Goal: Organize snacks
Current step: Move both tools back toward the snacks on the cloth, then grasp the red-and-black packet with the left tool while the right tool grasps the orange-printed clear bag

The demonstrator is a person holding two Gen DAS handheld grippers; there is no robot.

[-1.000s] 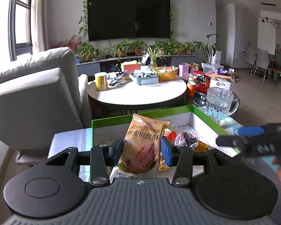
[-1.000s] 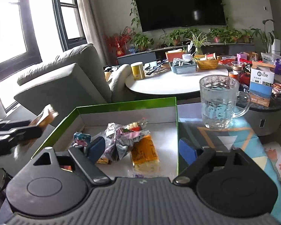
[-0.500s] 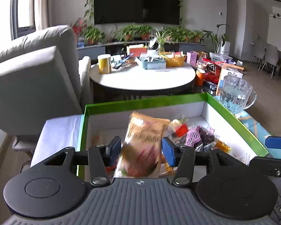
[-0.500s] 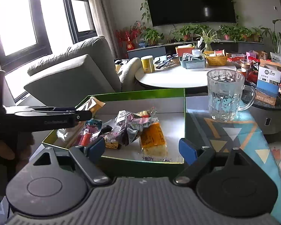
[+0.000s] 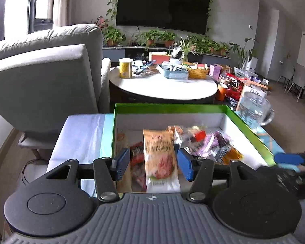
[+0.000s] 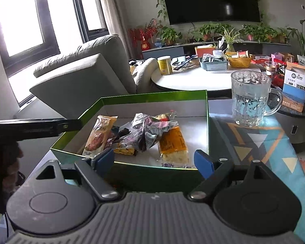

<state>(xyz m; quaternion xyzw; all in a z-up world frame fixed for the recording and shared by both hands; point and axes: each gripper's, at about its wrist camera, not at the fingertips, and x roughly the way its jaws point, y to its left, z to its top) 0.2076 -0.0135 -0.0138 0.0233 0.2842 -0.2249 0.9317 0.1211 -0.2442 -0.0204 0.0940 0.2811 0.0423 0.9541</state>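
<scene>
Green box (image 5: 172, 108) — snacks inside | left gripper (image 5: 153, 163) fingers apart | right gripper (image 6: 153, 161) — fingers apart

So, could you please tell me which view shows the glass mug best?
The right wrist view: the glass mug stands whole and sharp on the patterned cloth, right of the green box. In the left wrist view the mug is blurred, near the frame's edge.

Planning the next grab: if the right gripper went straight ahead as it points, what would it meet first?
Probably the green box's near wall, since the open right gripper sits just outside it; if it cleared the rim, the orange packet next. Depth is unclear.
</scene>
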